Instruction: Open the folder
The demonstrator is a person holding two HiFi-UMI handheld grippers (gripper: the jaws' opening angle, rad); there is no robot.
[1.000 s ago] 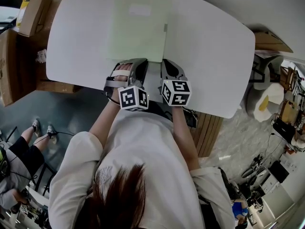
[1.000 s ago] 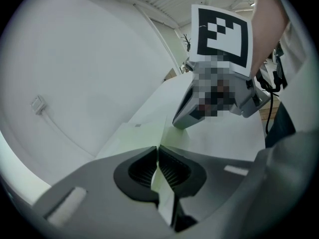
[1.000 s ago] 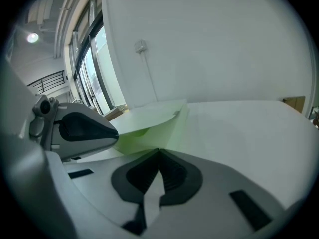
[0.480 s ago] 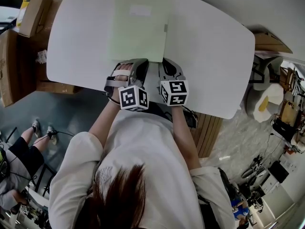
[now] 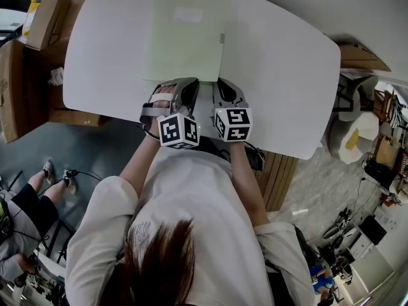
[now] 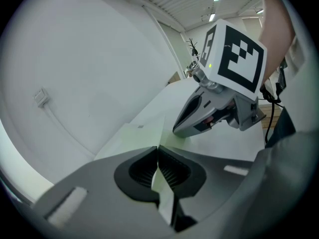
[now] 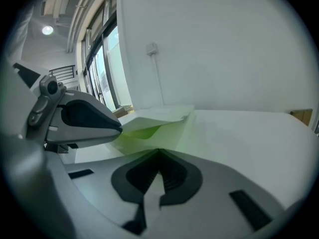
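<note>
Little has changed: left gripper (image 6: 158, 157) and right gripper (image 7: 158, 158) fingers still pinch the folder (image 5: 185, 38) edge.

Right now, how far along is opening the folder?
Done: the left gripper and the right gripper are each shut on the near edge of the green folder. In hand: its covers are slightly apart, as the right gripper view shows. Left: the top cover lies almost flat on the table, not swung open.
</note>
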